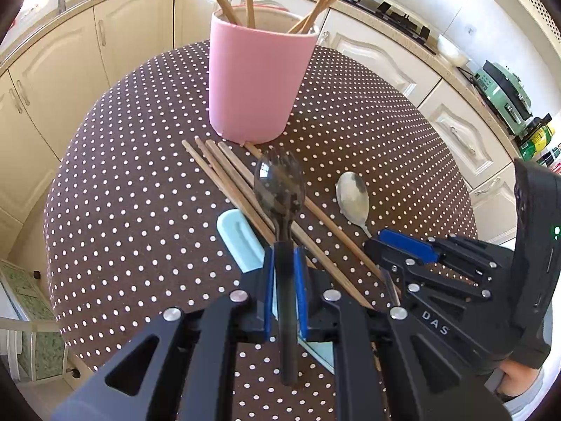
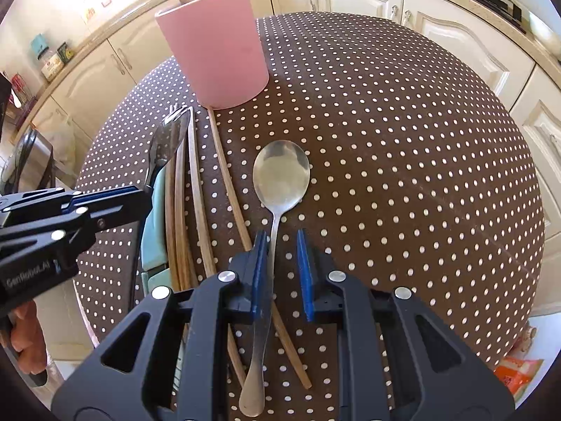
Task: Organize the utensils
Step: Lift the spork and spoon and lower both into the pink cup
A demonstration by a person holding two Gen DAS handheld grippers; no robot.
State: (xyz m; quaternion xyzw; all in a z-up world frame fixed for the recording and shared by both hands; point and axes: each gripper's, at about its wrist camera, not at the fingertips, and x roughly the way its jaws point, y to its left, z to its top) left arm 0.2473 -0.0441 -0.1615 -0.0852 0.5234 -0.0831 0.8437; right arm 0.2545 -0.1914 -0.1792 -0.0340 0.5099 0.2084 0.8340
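My left gripper (image 1: pixel 284 270) is shut on the handle of a dark spork (image 1: pixel 278 182), held a little above the loose chopsticks (image 1: pixel 228 175). Behind them a pink cup (image 1: pixel 259 80) stands with several chopsticks in it. A metal spoon (image 2: pixel 280 175) lies flat on the cloth. My right gripper (image 2: pixel 282 245) straddles its handle with narrow jaws: the left pad is against the handle and the right pad stands apart. In the right wrist view the left gripper (image 2: pixel 147 193) and spork (image 2: pixel 171 137) appear at the left, with the pink cup (image 2: pixel 214 52) beyond. The right gripper (image 1: pixel 385 245) also shows in the left wrist view.
The round table (image 2: pixel 403 140) has a brown polka-dot cloth. A light-blue flat piece (image 1: pixel 242 242) lies under the chopsticks near the left gripper. Cream kitchen cabinets (image 1: pixel 52 70) ring the table, and a chair (image 1: pixel 31 333) stands at its lower-left edge.
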